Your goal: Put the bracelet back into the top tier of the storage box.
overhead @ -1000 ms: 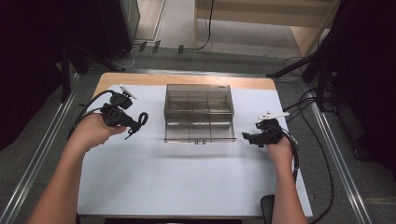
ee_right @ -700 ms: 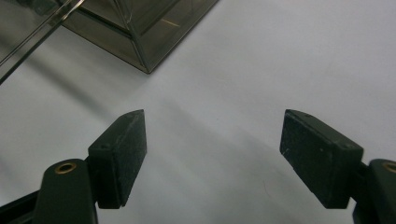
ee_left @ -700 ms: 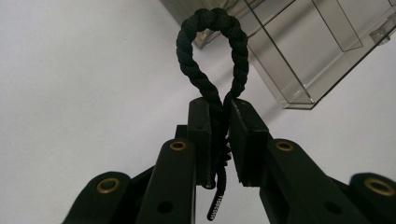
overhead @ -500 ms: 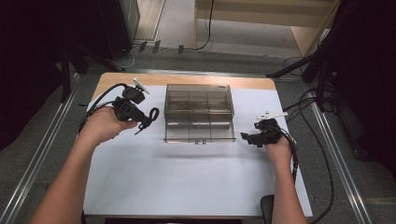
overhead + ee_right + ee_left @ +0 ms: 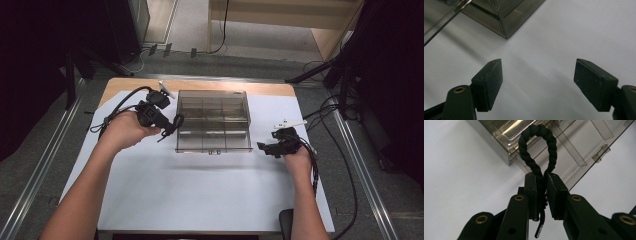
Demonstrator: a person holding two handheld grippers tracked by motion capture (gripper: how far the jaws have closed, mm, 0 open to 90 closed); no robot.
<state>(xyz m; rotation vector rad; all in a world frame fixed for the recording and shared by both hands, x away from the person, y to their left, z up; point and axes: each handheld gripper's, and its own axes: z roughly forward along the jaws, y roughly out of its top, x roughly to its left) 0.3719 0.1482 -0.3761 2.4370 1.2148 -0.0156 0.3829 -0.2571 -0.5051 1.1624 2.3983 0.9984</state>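
A clear smoky plastic organiser box (image 5: pixel 213 121) with several compartments sits at the middle back of the white table cover. My left gripper (image 5: pixel 170 126) hovers at the box's left side, shut on a black twisted cord loop (image 5: pixel 537 147) that sticks up past the jaws toward the box (image 5: pixel 564 142). The same cord loop (image 5: pixel 176 123) hangs beside the box's left wall in the high view. My right gripper (image 5: pixel 263 147) rests by the box's front right corner, open, with bare table between its pads (image 5: pixel 489 82). The box corner (image 5: pixel 504 25) lies just ahead of it.
The white cover (image 5: pixel 200 195) stretches wide in front of the box. Black cables (image 5: pixel 320 165) trail off the right side of the table, and another cable (image 5: pixel 117 107) loops behind my left hand. Metal rails run along both sides of the table.
My left gripper has moved right and slightly back, bringing the cord loop up against the box's left side. The right gripper has stayed put.
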